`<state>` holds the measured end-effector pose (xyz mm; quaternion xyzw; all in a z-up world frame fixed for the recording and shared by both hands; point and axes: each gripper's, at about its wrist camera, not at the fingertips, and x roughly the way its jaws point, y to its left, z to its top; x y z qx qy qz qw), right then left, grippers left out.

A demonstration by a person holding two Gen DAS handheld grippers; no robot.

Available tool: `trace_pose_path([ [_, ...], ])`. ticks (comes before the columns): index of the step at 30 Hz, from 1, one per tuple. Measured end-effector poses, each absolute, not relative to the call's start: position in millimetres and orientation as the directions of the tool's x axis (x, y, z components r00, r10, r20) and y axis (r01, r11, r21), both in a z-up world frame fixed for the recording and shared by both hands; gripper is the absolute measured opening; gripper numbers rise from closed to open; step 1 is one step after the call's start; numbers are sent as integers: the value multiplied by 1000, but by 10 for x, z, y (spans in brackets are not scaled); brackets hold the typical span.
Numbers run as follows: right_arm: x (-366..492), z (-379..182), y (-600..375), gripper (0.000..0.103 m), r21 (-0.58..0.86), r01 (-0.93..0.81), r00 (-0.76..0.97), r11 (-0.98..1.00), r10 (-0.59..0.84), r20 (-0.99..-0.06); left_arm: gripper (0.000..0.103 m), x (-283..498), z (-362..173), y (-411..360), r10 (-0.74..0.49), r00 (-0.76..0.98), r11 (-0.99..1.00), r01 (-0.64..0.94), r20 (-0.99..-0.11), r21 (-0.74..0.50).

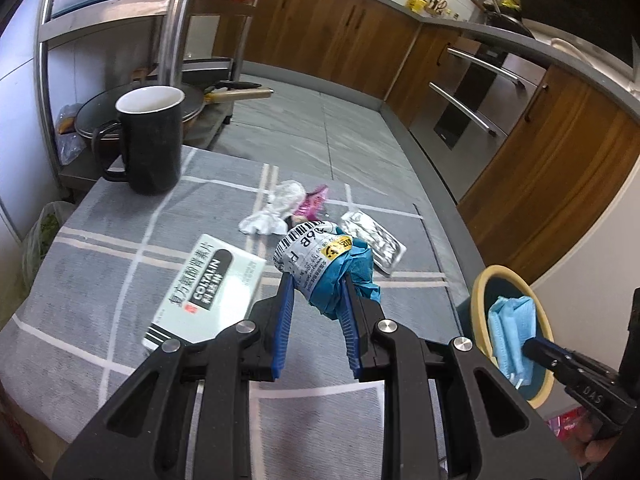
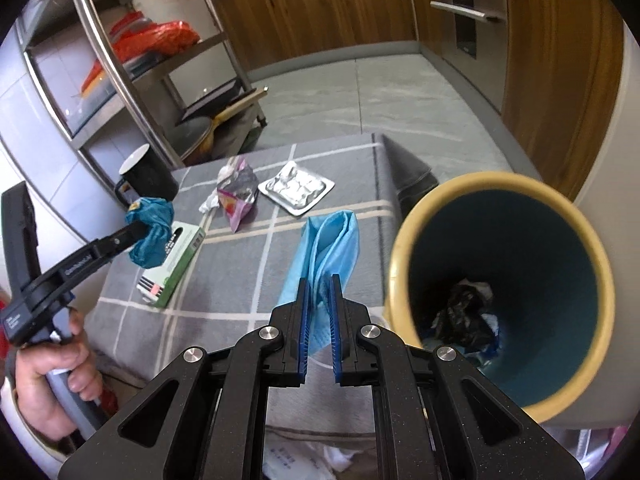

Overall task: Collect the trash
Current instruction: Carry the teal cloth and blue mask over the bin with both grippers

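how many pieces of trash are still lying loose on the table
3: tissue, purple wrapper and blister pack, clustered mid-table. More may be hidden.

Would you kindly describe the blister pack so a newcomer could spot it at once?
On the grey checked tablecloth, look toward the far edge nearest the wooden cabinets. The blister pack lies flat there, right of the purple wrapper; it is the only silver foil sheet with raised bubbles.

Medicine box (image 1: pixel 204 292) reads "COLTALIN"; crumpled wrapper (image 1: pixel 316 256) — perhaps "36B".
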<state>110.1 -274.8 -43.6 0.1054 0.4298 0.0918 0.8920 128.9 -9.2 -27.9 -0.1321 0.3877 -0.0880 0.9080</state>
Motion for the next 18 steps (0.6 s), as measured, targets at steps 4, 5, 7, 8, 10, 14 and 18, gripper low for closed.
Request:
trace_pose_path([
  [4,979,-383,-2844,10,265,-66,636,962,246,-732,22,1252,-265,-234,-280,675,950,94,-683,-297],
  [5,964,-377,-2859,10,266,-63,639,962,243,-729,22,1239,-262,-279,-285,672,950,104,-684,-293],
  [7,911,-362,-2899,10,268,-57,650,962,240,-722,22,1221,-249,-352,-293,667,950,123,-685,-287],
  [8,900,-362,-2912,10,270,-56,652,961,240,-719,22,1204,-236,-403,-298,665,950,134,-685,-283],
  [10,863,-357,-2948,10,271,-54,657,961,238,-715,22,1176,-213,-483,-309,662,948,151,-683,-282],
  [14,794,-343,-3001,10,265,-50,666,963,230,-709,22,1139,-166,-631,-326,659,944,183,-678,-276],
  [18,731,-325,-3095,10,259,-34,678,965,213,-703,22,1103,-139,-828,-348,649,937,226,-676,-265],
])
